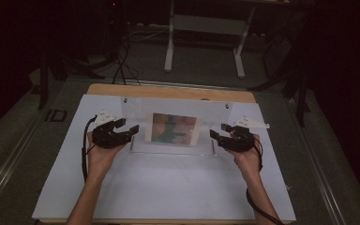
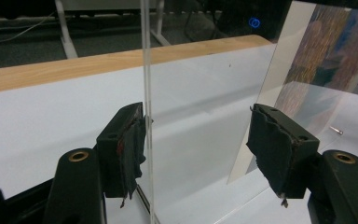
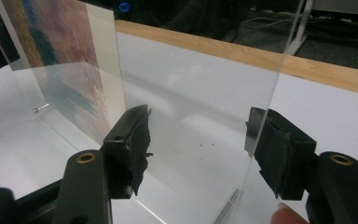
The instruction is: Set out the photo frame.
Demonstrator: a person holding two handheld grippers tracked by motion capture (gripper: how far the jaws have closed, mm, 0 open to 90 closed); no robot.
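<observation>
- At the middle of the white sheet (image 1: 168,187) on the table stands a clear plastic picture frame (image 1: 178,129) with a colourful print (image 1: 174,127) inside, upright on its base.
- Left gripper (image 1: 125,128) sits at the frame's left edge, jaws spread. In the left gripper view the clear edge (image 2: 145,93) runs between the pads, close against the left pad (image 2: 133,144) (touching or just short of it, hard to say), while the other pad stands apart.
- Right gripper (image 1: 219,131) mirrors this at the right edge, jaws spread too; in the right gripper view the panel's edge (image 3: 272,93) lies between the pads, nearer the right one, not yet pinched.
- Step in hand, as I judge it: lining up both grippers to take the frame by its two side edges.
- Next move calls for closing both grippers evenly, since thin slick plastic could slip or tip.
- Both forearms come in from the near side, hands level, jaws pointing inward toward each other.
</observation>
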